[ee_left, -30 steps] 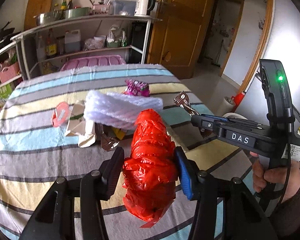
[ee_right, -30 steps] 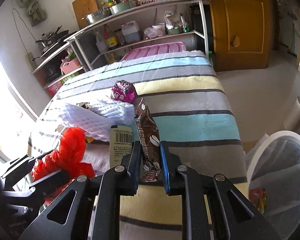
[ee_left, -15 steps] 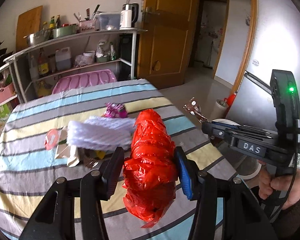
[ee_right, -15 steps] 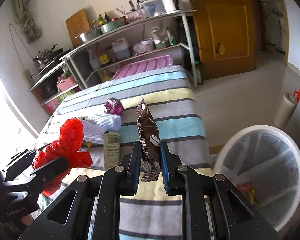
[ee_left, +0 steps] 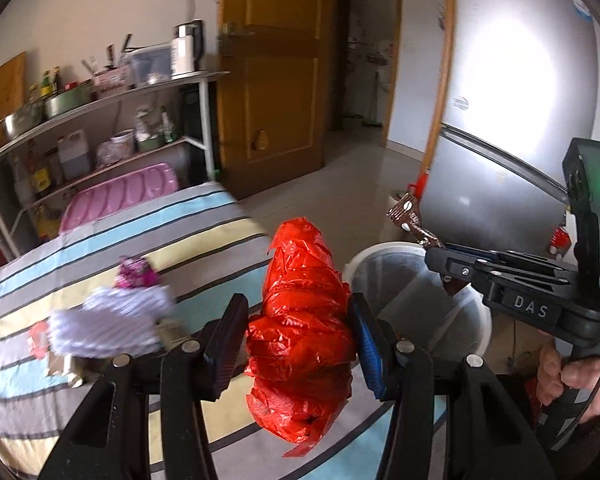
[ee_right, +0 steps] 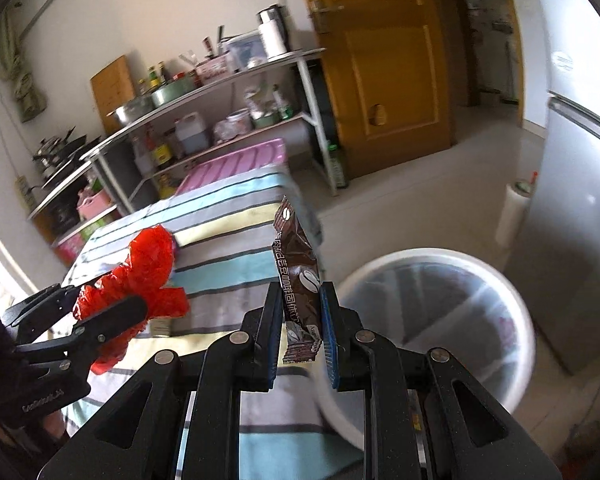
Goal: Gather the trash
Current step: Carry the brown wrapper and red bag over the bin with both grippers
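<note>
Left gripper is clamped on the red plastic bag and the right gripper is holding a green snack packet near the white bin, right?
Not quite. The right gripper holds a brown coffee sachet, not a green packet, as the right wrist view shows. The rest stands: the left gripper is clamped on the red plastic bag, and the white bin is close by.

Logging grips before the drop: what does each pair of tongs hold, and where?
Left tongs: red plastic bag, around its middle. Right tongs: brown wrapper, near its lower end.
</note>
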The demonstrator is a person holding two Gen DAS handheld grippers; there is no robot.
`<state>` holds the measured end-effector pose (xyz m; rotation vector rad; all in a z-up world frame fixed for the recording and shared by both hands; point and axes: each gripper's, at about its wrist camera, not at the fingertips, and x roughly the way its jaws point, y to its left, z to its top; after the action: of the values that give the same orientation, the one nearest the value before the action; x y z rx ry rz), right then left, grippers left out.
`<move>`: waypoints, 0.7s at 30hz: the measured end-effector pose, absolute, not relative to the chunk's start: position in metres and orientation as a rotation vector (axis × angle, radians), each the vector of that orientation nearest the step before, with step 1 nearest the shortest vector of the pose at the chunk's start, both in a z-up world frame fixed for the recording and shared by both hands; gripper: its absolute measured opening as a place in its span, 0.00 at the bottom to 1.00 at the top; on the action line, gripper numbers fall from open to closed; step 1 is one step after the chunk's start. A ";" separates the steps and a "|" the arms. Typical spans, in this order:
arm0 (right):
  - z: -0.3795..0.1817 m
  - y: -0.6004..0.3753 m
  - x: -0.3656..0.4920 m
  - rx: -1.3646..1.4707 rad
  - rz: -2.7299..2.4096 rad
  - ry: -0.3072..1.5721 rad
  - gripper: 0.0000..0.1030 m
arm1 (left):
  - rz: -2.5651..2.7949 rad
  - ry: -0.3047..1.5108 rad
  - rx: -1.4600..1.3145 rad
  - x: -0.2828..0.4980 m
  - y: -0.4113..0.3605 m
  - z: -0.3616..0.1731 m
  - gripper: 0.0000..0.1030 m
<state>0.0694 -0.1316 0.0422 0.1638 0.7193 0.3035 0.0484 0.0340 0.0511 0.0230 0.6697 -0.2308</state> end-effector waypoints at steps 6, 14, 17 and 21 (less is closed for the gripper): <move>0.038 -0.172 0.065 0.182 0.217 0.725 0.19 | -0.309 0.686 0.049 0.065 -0.007 0.047 0.52; 0.019 -0.209 0.063 0.203 0.141 0.773 0.19 | -0.385 0.738 0.085 0.085 -0.054 0.034 0.52; 0.009 -0.217 0.066 0.192 0.115 0.799 0.19 | -0.375 0.756 0.099 0.092 -0.065 0.026 0.52; -0.005 -0.228 0.069 0.198 0.088 0.830 0.19 | -0.394 0.787 0.113 0.097 -0.080 0.016 0.52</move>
<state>0.0690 -0.2275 -0.0054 0.1980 0.8304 0.0878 0.0974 -0.0804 0.0161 0.1131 0.7865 -0.3943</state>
